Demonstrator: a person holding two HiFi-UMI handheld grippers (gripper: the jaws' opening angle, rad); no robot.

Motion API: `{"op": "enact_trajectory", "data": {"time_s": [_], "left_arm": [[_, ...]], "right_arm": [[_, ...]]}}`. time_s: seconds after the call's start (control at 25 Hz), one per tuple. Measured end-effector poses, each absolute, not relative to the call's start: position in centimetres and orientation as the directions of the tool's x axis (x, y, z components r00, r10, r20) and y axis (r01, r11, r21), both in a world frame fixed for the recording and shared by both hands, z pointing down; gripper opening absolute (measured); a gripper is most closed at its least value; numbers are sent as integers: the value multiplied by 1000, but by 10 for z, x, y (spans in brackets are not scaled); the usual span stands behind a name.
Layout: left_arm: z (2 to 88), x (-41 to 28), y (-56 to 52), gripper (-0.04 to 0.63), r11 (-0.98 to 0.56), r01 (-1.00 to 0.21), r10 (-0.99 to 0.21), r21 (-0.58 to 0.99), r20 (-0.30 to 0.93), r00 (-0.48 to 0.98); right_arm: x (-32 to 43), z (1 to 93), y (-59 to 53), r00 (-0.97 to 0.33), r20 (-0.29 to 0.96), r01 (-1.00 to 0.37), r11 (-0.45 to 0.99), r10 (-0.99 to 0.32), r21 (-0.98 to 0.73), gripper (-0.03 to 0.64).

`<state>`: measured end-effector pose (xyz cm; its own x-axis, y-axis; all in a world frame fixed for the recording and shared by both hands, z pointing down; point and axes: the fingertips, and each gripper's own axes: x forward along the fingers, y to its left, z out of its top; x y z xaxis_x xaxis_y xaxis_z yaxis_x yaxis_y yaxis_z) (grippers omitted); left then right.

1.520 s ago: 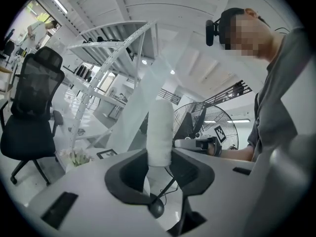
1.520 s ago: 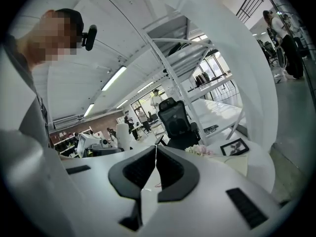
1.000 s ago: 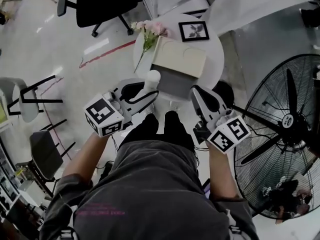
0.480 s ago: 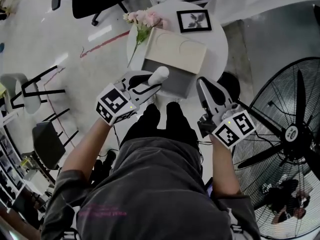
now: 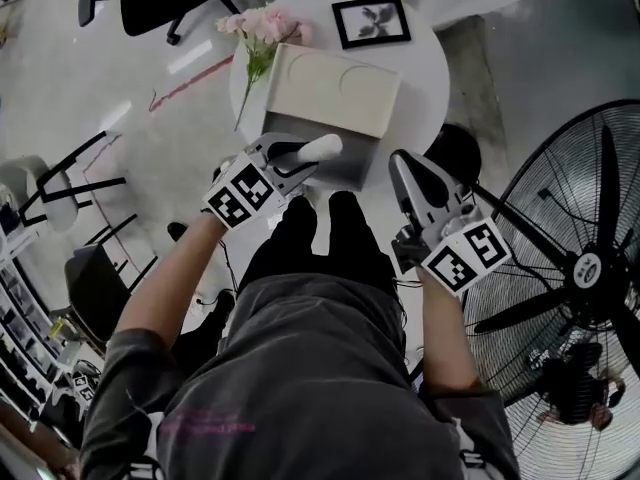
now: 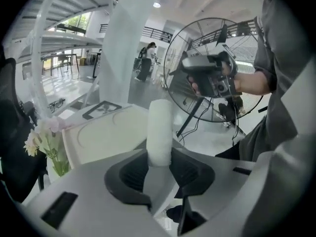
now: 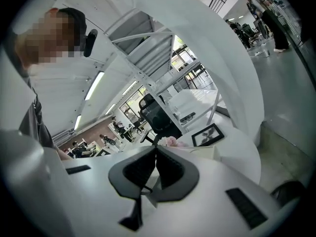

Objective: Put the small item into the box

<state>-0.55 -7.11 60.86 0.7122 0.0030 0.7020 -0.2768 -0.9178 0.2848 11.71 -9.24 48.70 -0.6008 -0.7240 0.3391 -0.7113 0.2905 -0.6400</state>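
White and cylinder-shaped, the small item (image 6: 159,132) sticks out from between the jaws of the left gripper (image 6: 159,164), which are clamped on its lower end. Seen from the head view, the item's free end sits over the near part of the open cream box (image 5: 335,90), which lies directly ahead of this gripper on a round white table (image 5: 430,63). Beyond the box are pink flowers (image 5: 258,30) and a black picture frame (image 5: 371,21). To the right, well apart, the right gripper (image 7: 155,154) has its jaws pressed together with nothing between them. A large black fan (image 5: 575,268) stands further right.
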Motion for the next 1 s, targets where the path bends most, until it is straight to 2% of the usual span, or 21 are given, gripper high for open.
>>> {"op": "enact_trajectory", "data": {"time_s": [0.4,0.64,1.0], "left_arm": [[674,11,-60,144,-952,-171,115,253,817,565],[706,11,-60,144,-972,-133,123,194,901,417],[731,9,-60,146,-987,-82,110,135,962,251]], "right_arm": [[134,512,-91,-590,368,-713,250,-719,-655,21],[144,526,-89,-581,389,-718,225,-715,-658,21],[145,535,-85,-586,398,-712,214,-706,-669,21]]}}
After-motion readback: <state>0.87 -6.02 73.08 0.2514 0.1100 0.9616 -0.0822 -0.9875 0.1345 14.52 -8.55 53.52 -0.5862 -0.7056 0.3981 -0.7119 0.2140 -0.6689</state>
